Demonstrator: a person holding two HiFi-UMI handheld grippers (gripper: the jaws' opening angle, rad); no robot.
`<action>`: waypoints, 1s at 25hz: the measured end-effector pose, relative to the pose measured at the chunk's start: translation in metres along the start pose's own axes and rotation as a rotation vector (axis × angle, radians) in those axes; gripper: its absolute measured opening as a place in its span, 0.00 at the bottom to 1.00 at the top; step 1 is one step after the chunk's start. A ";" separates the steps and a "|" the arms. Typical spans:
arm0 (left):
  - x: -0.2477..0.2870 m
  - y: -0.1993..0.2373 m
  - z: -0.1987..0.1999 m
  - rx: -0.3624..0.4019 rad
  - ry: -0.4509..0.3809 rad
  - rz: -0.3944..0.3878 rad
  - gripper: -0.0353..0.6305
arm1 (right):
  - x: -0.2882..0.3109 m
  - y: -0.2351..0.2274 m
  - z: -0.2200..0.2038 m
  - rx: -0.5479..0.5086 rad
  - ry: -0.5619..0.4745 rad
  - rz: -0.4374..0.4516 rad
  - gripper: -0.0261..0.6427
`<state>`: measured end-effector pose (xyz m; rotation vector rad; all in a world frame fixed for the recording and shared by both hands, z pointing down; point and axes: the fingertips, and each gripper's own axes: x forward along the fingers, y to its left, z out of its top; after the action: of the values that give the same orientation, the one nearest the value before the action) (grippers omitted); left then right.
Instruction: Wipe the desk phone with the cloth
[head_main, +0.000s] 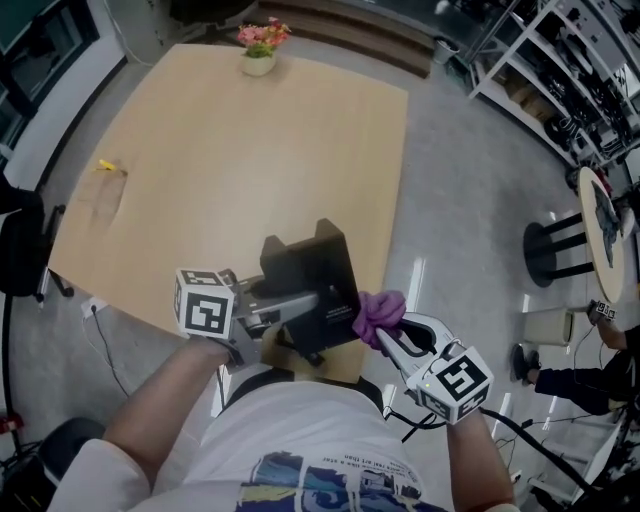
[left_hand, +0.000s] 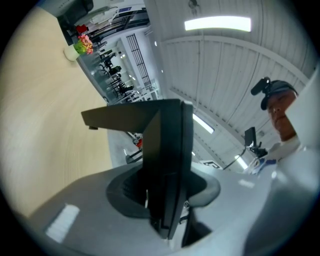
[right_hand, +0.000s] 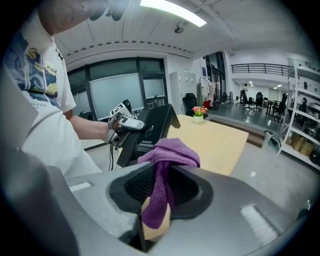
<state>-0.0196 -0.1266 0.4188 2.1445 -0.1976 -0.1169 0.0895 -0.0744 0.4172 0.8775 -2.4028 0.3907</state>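
desk phone (head_main: 312, 285) is at near edge of table (head_main: 230, 160) | cloth (head_main: 380, 317) is by table's near-right corner | flower pot (head_main: 259, 62) stands on table's far edge, middle

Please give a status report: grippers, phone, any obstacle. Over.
Left gripper shut on desk phone, at table edge. Right gripper shut on purple cloth, beside phone. No obstacle seen.

Table (head_main: 250, 170): light wood top, rounded corners, standing on grey floor (head_main: 470, 200). Most of top bare.
Far edge, near its middle: small pale flower pot (head_main: 259, 62), upright, pink and orange blooms.
Left edge, about halfway along: small yellow object (head_main: 106, 165), too small to identify.
Just nearer along same edge: darker brownish patch (head_main: 100, 205) on the wood, flat; what it is cannot be told.
Near right corner: black desk phone (head_main: 310, 285), tilted, over the edge; contact with top not discernible.
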 end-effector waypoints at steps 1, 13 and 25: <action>0.000 0.000 0.002 0.001 0.000 -0.004 0.32 | -0.001 0.001 -0.007 0.010 0.013 0.002 0.17; 0.011 -0.004 -0.005 0.024 0.052 -0.024 0.32 | -0.030 -0.028 0.046 -0.052 -0.062 -0.049 0.17; 0.028 -0.024 -0.040 0.011 0.144 -0.064 0.32 | -0.016 -0.023 0.169 -0.219 -0.247 0.080 0.17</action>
<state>0.0167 -0.0862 0.4208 2.1607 -0.0454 0.0021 0.0481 -0.1575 0.2731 0.7695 -2.6505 0.0465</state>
